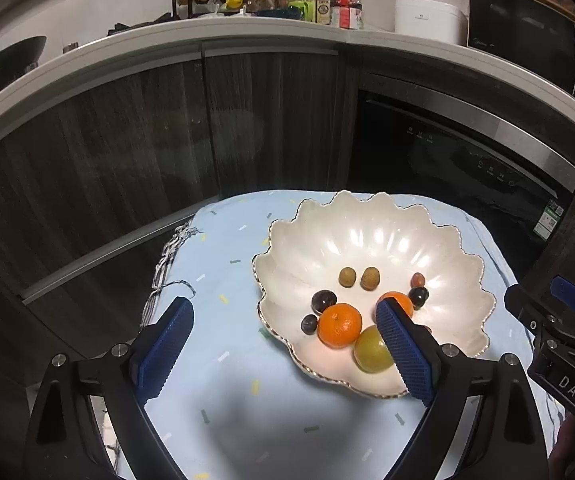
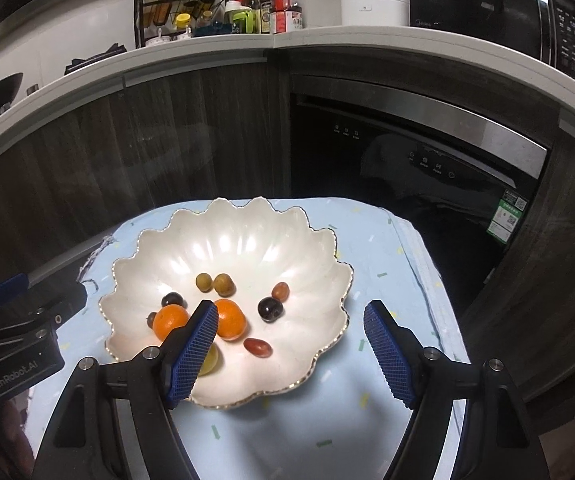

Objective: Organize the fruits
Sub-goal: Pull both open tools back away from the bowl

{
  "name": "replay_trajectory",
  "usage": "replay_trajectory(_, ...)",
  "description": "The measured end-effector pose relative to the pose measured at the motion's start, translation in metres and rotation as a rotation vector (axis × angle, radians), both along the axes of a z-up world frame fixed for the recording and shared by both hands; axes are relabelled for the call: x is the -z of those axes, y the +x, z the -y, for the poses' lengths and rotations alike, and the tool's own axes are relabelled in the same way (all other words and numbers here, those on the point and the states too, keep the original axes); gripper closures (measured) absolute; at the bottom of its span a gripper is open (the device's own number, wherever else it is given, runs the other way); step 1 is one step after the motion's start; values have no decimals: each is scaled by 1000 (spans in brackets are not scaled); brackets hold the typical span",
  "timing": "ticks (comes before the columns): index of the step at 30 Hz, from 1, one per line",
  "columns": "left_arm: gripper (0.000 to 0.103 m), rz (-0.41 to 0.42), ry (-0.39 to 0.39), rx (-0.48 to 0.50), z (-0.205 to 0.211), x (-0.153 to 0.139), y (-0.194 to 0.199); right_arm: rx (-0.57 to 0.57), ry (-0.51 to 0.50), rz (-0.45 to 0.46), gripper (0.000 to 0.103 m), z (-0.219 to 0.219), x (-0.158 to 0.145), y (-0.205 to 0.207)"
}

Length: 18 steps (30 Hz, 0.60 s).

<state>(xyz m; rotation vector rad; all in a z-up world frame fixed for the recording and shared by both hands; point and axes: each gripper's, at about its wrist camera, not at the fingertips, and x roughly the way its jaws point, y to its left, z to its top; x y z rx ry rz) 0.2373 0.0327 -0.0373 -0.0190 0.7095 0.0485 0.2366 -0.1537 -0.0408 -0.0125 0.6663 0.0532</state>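
A kitchen corner: a small bench draped in a pale blue cloth (image 1: 223, 248) printed with small dashes stands before dark wood-grain cabinets. Nearest the lens, the left claw (image 1: 283, 354) hangs above the cloth with its blue ribbed pads spread wide and nothing between them; its right pad overlaps the near-left part of the bowl. The right claw (image 2: 289, 354) is likewise spread and empty, its left pad overlapping the bowl's near side. Beyond and between the claws sits a white scalloped bowl (image 2: 247, 224) with a gilt rim, holding all the fruit. Closest to the claws lie a yellow-green round fruit (image 1: 371, 350) and an elongated red fruit (image 2: 257, 347). Just past them are two oranges (image 2: 169, 322), side by side. Dark round plums (image 2: 270, 309) flank the oranges. Farther still lie two small tan longans (image 1: 346, 277), touching, and a small reddish fruit (image 2: 280, 291). Behind the bench rise a built-in dishwasher (image 2: 427, 168) and a white countertop (image 2: 327, 38) bearing a spice rack (image 2: 175, 8), bottles, a white rice cooker (image 2: 373, 8) and a microwave (image 2: 487, 20).
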Motion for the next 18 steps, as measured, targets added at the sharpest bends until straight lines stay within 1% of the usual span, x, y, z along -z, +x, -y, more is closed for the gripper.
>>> replay_trajectory(4,9,13,4,4,2,-4,-12,0,-1,19,27,1,-5,-12)
replay_trajectory(13,9,14,-7,9,4,-7,-38,-6,-2,39,27,6,-11,-39)
replay_trajectory(18,7,21,-4,12,5,-7,-54,-4,-3,53,27,8,-11,-56)
